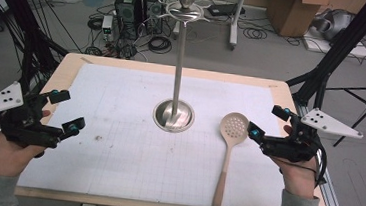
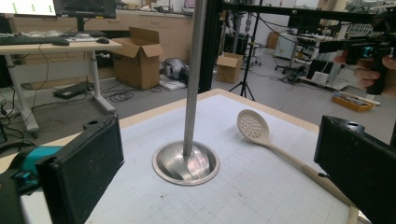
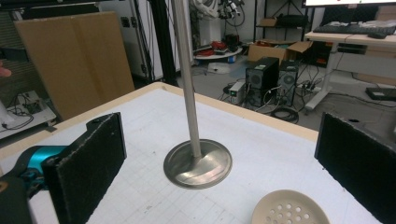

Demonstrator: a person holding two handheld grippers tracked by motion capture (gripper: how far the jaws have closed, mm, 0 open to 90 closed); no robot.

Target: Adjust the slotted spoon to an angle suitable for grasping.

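The slotted spoon (image 1: 229, 149) lies flat near the table's right edge, its long axis running from the near edge away from you, the perforated round bowl at the far end and the slim handle pointing back at you. Your right gripper (image 1: 264, 124) is just beside the bowl, jaws spread and empty; your left gripper (image 1: 66, 111), also spread, sits well apart near the left edge. The spoon looks like matte beige plastic; beside it stands a polished steel stand (image 1: 174, 113) with a dished base.

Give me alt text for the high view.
A beige slotted spoon lies on the gridded table, right of a steel hook stand. The open right gripper is beside the spoon's bowl; the open left gripper is at the table's left.
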